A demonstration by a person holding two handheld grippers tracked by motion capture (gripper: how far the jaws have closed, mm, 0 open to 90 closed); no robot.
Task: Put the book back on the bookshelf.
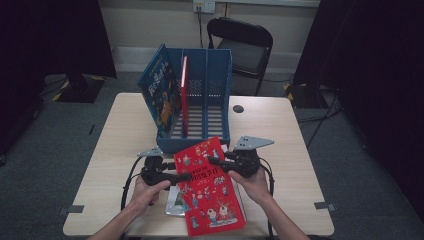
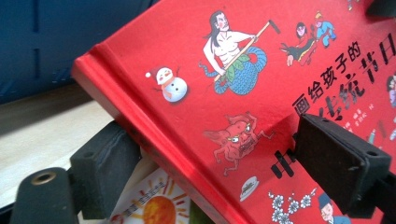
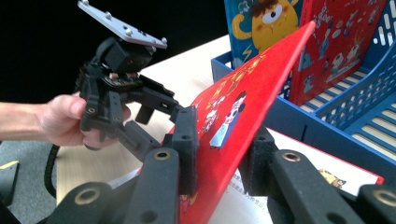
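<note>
Red book [image 1: 212, 187] clamped between both hand-held grippers, above table [image 1: 110, 150]

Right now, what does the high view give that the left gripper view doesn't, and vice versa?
High view alone: the whole table, the blue file rack with a blue book and a thin red book standing in it, the black chair, and the right gripper on the lifted book's right edge.

Left gripper view alone: the cover's snowman and red demon close up, and one pad under the spine, one on the cover.

Shared: the red picture book, the left gripper, the book underneath.
</note>
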